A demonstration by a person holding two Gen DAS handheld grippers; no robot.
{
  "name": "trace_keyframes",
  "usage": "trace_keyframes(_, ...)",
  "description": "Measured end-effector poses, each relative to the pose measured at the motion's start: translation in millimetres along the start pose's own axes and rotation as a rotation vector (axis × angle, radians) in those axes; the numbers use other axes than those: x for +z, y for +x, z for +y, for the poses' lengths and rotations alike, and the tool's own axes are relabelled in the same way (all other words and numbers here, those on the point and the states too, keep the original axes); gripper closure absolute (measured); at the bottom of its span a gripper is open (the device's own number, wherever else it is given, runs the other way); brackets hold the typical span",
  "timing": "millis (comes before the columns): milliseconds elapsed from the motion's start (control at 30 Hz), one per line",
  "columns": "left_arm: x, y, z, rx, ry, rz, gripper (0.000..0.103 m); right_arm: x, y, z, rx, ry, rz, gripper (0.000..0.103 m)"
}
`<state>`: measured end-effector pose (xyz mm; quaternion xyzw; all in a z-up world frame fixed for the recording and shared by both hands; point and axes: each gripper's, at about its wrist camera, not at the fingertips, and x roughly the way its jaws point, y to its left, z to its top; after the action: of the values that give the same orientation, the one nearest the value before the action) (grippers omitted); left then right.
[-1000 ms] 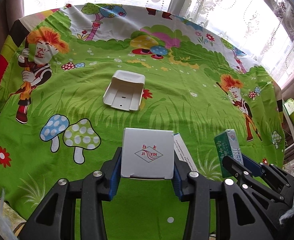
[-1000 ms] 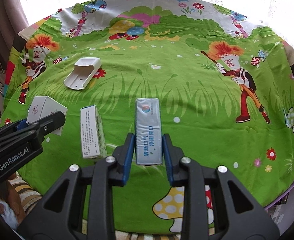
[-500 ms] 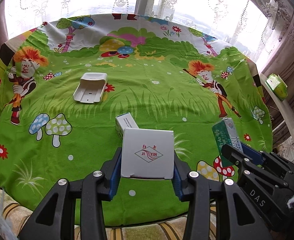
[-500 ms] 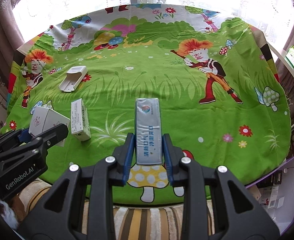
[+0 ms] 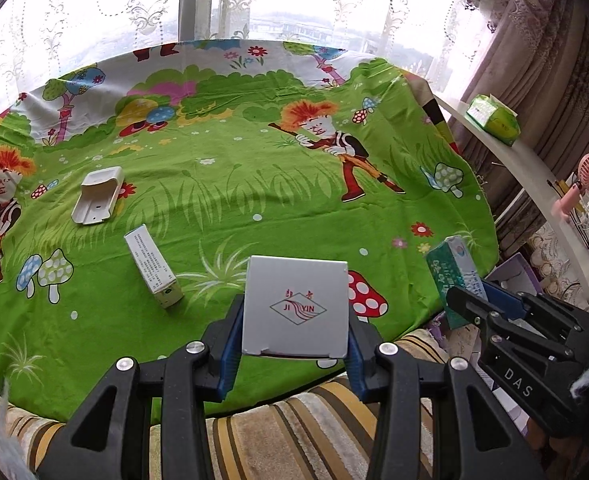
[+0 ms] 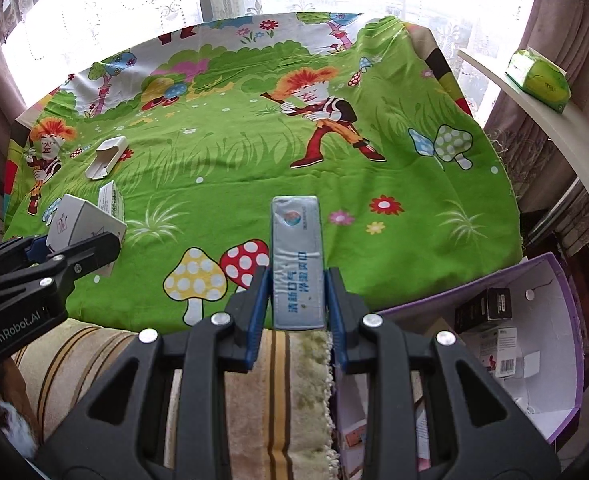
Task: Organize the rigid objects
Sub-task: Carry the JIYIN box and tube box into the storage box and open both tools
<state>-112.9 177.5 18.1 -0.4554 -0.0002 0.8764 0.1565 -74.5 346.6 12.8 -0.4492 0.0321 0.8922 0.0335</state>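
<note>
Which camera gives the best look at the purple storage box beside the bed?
The right wrist view: the purple box lies open at lower right, with small cartons visible inside. The left wrist view catches only a sliver of purple box behind the right gripper.

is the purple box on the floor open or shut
Open. The right wrist view looks straight into the purple box: no lid covers it, and small cartons show lying inside.
</note>
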Motion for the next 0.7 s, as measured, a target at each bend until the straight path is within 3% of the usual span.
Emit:
trace_keyframes(433,-8,-10,-97,-0.149,0.264,-0.009,0.059,-27,-36,-88,-0.138,0.121,-0.028,0.071)
trace_keyframes(700,-15,-20,-140,-0.264,0.376,-0.023,0.059,-34,-53,-130,-0.197,0.206,-0.061,0.071)
